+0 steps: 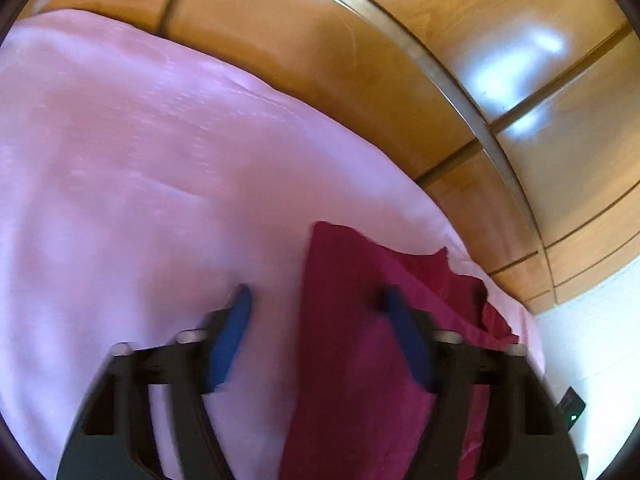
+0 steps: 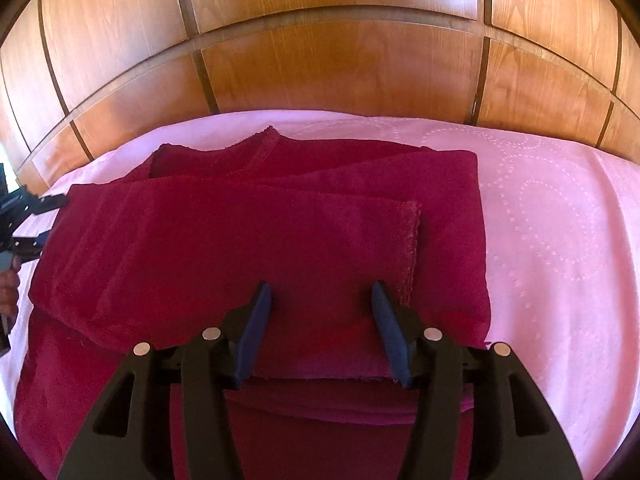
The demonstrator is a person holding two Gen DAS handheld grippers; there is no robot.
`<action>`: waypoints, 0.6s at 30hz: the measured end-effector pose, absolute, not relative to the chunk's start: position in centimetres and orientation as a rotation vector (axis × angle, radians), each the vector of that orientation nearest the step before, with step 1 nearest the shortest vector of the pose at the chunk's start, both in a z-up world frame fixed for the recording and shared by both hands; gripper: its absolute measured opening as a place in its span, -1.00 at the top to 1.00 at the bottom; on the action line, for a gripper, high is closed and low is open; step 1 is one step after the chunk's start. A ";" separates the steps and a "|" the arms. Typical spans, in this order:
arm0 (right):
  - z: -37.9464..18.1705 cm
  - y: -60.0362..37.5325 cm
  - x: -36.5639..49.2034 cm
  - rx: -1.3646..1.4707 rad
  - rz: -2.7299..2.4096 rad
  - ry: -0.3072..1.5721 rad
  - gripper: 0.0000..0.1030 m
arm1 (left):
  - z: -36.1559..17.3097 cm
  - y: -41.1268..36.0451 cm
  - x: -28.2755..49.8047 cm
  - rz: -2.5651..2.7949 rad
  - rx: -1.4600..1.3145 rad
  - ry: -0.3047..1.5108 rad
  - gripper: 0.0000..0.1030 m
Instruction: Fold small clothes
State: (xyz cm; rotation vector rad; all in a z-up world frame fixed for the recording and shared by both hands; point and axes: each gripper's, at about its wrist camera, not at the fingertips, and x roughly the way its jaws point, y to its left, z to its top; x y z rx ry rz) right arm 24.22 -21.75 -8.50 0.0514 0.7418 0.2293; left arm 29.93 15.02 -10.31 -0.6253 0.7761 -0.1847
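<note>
A dark red garment (image 2: 248, 240) lies partly folded on a pink bedsheet (image 2: 552, 216), with a sleeve laid across its body. My right gripper (image 2: 320, 292) hovers open and empty just above its near middle. My left gripper (image 1: 316, 294) is open and empty at the garment's (image 1: 352, 360) left edge, one finger over the sheet (image 1: 140, 168) and one over the cloth. The left gripper also shows at the left edge of the right wrist view (image 2: 24, 220).
A glossy wooden panelled headboard (image 2: 340, 68) rises right behind the bed. It also shows in the left wrist view (image 1: 460, 80). A white wall with a small black device (image 1: 570, 406) lies at the lower right there.
</note>
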 end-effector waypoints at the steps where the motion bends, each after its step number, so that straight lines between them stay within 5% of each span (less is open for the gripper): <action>1: -8.4 -21.8 24.1 0.051 0.228 0.739 -0.04 | -10.0 14.3 30.2 -0.211 -0.596 0.782 0.58; 8: -8.4 -20.6 24.0 -0.010 0.178 0.724 -0.04 | -8.1 8.0 27.5 0.044 -0.134 0.658 0.72; 18: -8.3 -20.9 24.2 -0.011 0.177 0.722 -0.07 | -8.9 6.6 27.1 0.229 -0.016 0.665 0.19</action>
